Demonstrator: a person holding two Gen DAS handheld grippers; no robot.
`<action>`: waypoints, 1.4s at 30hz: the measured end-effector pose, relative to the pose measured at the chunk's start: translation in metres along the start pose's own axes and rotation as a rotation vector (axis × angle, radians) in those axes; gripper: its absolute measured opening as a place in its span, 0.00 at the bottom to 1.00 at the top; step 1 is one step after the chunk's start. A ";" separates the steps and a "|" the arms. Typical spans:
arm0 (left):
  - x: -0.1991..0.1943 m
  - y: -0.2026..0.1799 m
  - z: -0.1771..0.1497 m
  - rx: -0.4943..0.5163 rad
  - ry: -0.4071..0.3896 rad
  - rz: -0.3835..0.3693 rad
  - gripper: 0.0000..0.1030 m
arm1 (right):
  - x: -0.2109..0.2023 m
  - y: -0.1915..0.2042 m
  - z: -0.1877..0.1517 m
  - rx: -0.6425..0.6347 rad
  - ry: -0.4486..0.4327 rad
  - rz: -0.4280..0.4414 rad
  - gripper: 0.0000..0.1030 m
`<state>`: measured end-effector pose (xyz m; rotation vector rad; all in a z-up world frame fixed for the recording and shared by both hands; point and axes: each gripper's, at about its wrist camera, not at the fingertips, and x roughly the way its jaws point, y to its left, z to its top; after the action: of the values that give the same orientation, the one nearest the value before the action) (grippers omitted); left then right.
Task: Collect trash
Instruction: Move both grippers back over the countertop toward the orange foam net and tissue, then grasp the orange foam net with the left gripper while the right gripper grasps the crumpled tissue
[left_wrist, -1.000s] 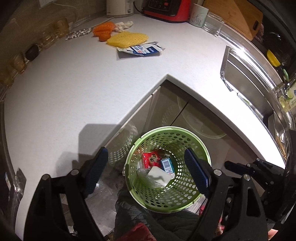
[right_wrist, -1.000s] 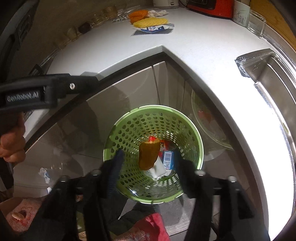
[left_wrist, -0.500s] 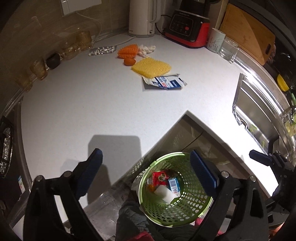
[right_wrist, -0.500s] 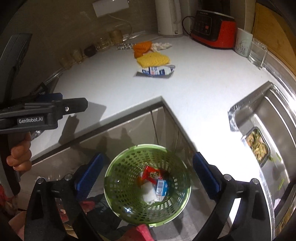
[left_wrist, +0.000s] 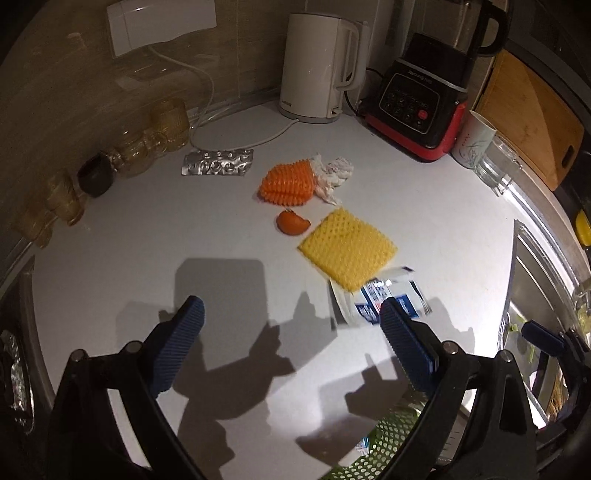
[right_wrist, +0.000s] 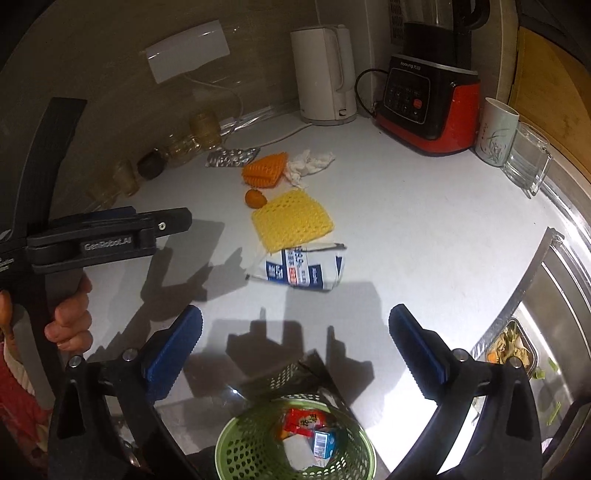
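Trash lies on the white counter (left_wrist: 129, 240): a blue-and-white flattened carton (left_wrist: 384, 301) (right_wrist: 301, 271), a yellow foam net (left_wrist: 347, 249) (right_wrist: 291, 219), an orange foam net (left_wrist: 288, 182) (right_wrist: 264, 171), an orange peel (left_wrist: 292, 223) (right_wrist: 255, 198), a crumpled tissue (left_wrist: 332, 177) (right_wrist: 308, 164) and a foil blister pack (left_wrist: 218, 162) (right_wrist: 232, 157). My left gripper (left_wrist: 291, 321) is open and empty above the counter, near the carton. My right gripper (right_wrist: 295, 328) is open and empty above the counter edge. The green basket (right_wrist: 255, 446) (left_wrist: 388, 428) holds wrappers below the counter.
A white kettle (left_wrist: 317, 70), a red-and-black blender (left_wrist: 421, 99), a cup (left_wrist: 474, 142) and a glass mug (right_wrist: 526, 158) stand at the back. Amber glasses (left_wrist: 144, 144) line the left wall. A sink (right_wrist: 535, 314) is at the right.
Both grippers rose from over the basket and now face the counter. The orange piece that hung between the right fingers a second ago is gone from them.
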<state>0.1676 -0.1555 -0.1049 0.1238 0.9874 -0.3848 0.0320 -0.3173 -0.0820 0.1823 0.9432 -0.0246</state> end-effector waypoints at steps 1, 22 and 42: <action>0.011 0.003 0.010 0.005 0.003 -0.006 0.89 | 0.008 0.001 0.008 0.007 0.001 -0.006 0.97; 0.194 0.017 0.124 0.129 0.167 -0.037 0.53 | 0.133 -0.006 0.096 0.164 0.075 -0.107 0.97; 0.136 0.084 0.119 0.018 0.066 0.019 0.35 | 0.267 0.003 0.177 0.126 0.181 -0.157 0.75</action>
<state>0.3591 -0.1456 -0.1592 0.1632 1.0474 -0.3748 0.3318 -0.3284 -0.1958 0.2289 1.1357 -0.2157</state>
